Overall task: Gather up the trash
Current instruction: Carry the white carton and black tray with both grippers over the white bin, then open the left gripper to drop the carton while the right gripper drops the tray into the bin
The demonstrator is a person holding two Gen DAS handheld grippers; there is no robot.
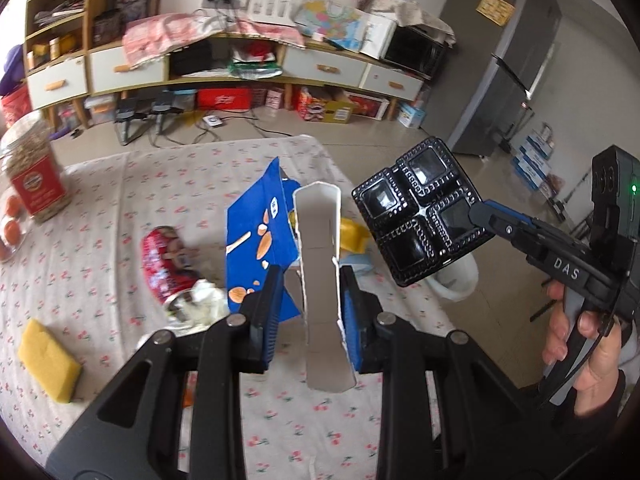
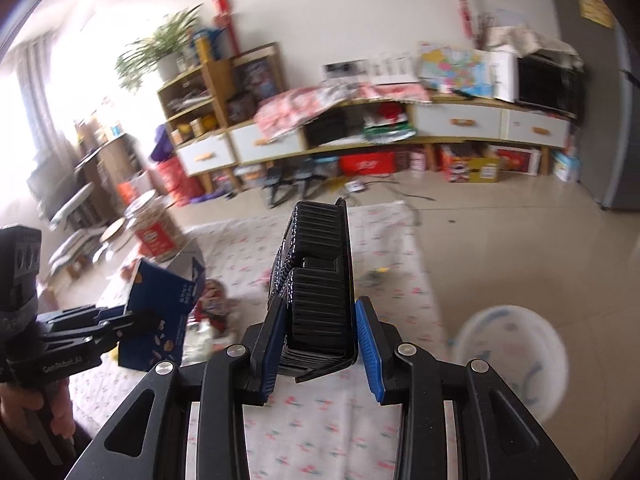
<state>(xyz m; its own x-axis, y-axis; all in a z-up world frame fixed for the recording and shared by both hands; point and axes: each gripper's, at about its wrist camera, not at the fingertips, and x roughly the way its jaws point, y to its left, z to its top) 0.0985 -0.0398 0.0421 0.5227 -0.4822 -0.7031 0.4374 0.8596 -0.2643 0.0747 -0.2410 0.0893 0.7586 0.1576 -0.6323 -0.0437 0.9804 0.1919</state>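
Both sets of jaws are pinching trash: the left gripper [image 1: 306, 312] is clamped on a torn blue cardboard snack box [image 1: 260, 240], its white inner flap between the pads; the right gripper [image 2: 320, 340] is closed on a black four-cell plastic tray [image 2: 316, 280], held edge-on. Both items are lifted clear of the floral tablecloth [image 1: 100, 208]. A white round bin [image 2: 516, 360] is seen on the floor beside the table. Nothing is visibly binned yet. A crushed red foil wrapper [image 1: 164, 264] and crumpled white paper [image 1: 200, 304] are left on the cloth.
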